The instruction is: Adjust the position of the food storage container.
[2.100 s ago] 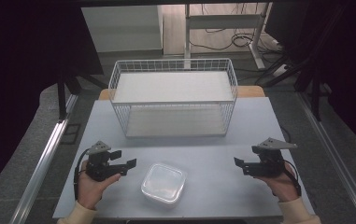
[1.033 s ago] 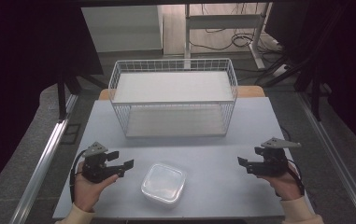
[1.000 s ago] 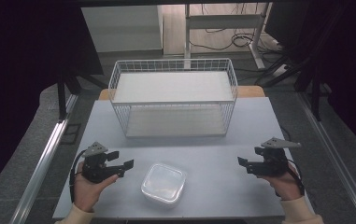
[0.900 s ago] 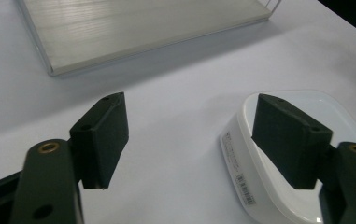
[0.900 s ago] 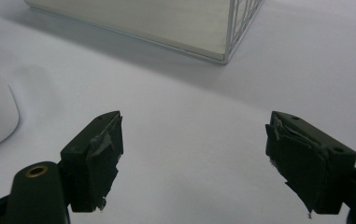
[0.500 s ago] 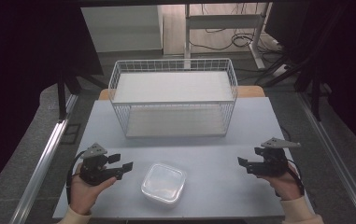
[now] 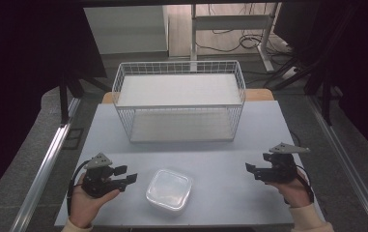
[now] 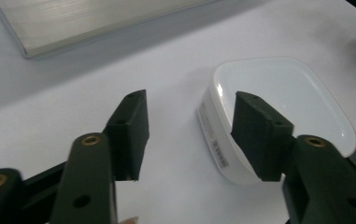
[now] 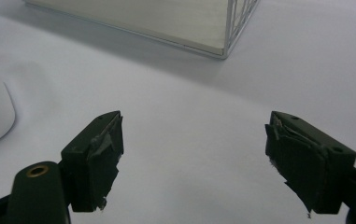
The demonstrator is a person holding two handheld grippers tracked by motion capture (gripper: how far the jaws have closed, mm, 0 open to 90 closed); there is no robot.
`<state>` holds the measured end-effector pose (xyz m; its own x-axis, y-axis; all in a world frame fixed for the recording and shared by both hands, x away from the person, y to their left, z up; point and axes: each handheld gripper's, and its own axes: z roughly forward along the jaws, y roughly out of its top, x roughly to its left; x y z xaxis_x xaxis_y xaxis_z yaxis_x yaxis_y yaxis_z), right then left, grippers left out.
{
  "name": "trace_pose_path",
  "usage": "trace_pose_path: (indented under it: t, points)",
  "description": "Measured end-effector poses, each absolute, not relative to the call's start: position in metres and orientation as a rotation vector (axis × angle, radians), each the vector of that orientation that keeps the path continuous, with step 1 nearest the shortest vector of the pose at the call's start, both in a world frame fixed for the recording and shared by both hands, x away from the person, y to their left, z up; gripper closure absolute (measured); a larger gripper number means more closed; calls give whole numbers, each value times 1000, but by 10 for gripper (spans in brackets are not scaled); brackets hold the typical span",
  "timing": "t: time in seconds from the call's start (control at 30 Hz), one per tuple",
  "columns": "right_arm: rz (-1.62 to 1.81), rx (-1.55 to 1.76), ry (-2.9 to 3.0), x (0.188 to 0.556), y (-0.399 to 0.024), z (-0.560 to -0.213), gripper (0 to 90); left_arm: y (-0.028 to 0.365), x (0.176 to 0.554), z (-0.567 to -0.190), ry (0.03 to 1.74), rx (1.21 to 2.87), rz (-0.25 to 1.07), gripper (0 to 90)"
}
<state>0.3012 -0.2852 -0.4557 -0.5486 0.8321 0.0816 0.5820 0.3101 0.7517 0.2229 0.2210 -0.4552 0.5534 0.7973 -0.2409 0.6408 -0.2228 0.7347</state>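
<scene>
High view first: the pale grey table (image 7: 210,159) runs from the near edge back to a strip of wood at its far side, and its top looks smooth and matte. At the near edge the person's two hands hold the tongs. The left gripper (image 7: 129,174) sits at the near left corner with its jaws apart and nothing between them, pointing toward the plastic container (image 7: 169,189). That container is a white, rounded-square tub with its lid on, lying flat near the front edge, just right of the left gripper and well apart from the right gripper (image 7: 251,170). Whether anything is in it cannot be told. The right gripper is at the near right, jaws spread wide over bare table, a grey three-cornered plate on top.

Left gripper view has the tub (image 8: 278,107) close ahead, one jaw overlapping its near corner, a small printed label on its side wall.

Farther back, in the middle of the table, stands the white wire basket (image 7: 179,101), open-topped, with a pale flat floor and nothing visible inside. Its lower corner (image 9: 231,28) appears in the right gripper view.

Beyond the table lie a dark grey floor, metal rails at both sides, a desk frame and loose cables.
</scene>
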Motion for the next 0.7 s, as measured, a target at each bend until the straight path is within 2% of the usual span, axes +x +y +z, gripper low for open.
trace_pose_path:
  t: [0.27, 0.57, 0.7]
  points:
    - [1086, 1272, 2259, 300, -284, -455, 193, 222, 215, -459, 1140, 1990, 203, 616]
    - [1082, 1274, 2262, 301, -282, -455, 195, 217, 206, -464, 1093, 2066, 132, 846]
    - [1076, 1275, 2264, 301, -283, -456, 195, 214, 203, -470, 1088, 2091, 100, 892]
